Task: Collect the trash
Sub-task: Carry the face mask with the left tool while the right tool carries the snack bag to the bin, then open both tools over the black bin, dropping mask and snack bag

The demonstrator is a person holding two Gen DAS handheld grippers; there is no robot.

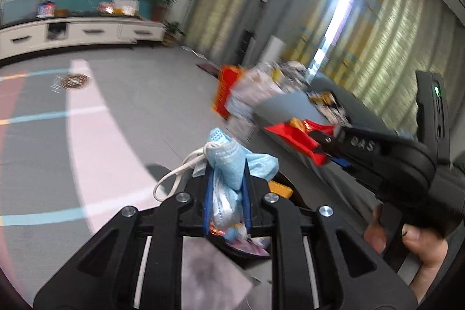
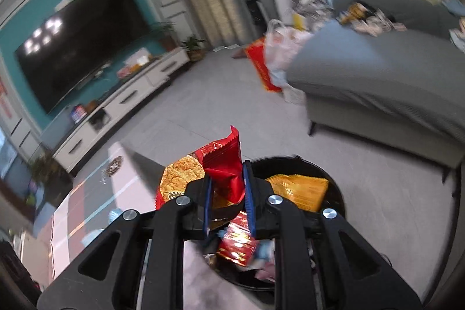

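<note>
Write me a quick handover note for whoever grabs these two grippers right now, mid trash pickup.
Left gripper: shut on a crumpled blue face mask, its white ear loop hanging out to the side.
Right gripper: shut on a red snack wrapper.
Black trash bin: right below both grippers, already holding an orange packet, another red wrapper and other scraps.
Done: both pieces picked up and brought over the bin.
Left: open both jaws so the mask and wrapper drop in. More clutter shows on the grey sofa and in bags on the floor beside it; whether that is trash I cannot tell.
</note>
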